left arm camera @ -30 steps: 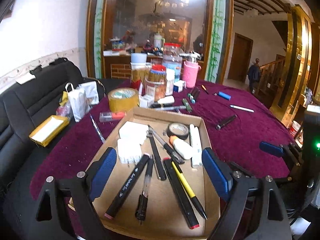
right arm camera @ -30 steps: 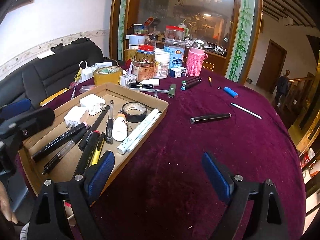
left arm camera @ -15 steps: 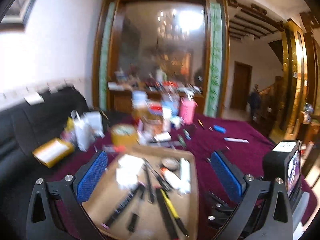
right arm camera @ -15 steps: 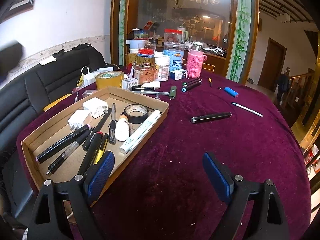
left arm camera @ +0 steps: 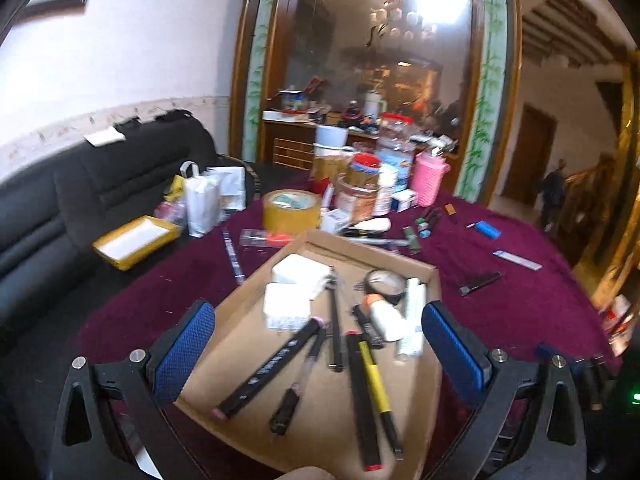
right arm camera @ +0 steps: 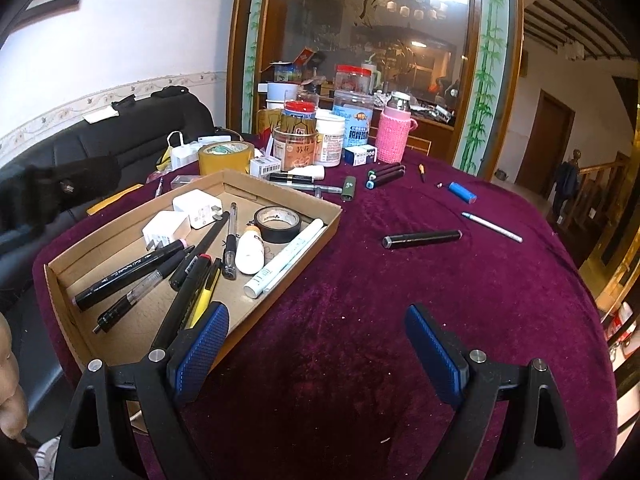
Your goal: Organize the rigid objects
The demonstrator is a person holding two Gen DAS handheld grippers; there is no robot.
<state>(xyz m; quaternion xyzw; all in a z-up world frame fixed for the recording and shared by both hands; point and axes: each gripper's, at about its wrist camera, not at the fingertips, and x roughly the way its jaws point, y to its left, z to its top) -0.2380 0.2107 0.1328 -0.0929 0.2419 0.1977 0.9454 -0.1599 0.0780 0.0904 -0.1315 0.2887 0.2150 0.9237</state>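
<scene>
Most of the stationery already lies in the shallow cardboard tray at the near left of the table: two white plug adapters at its far end, a roll of black electrical tape, a small white bottle with an orange cap, two white marker pens along the right wall, and a fan of black markers with a yellow-barrelled pen nearer the open end; long items run roughly lengthwise, probably so they fit the tray. Left gripper hovers over the tray's near end, jaws spread wide with nothing between the pads, consistent with a piece just let go there, though which one I cannot tell. Right gripper is over bare maroon cloth just right of the tray, jaws apart and empty, aimed toward the loose items. Not yet collected, judged from position: a black pen, a white pen, a blue cylinder, and two dark markers. Behind stand jars, a roll of tan packing tape, and a bottle in a pink knitted sleeve, likely clutter outside the task.
</scene>
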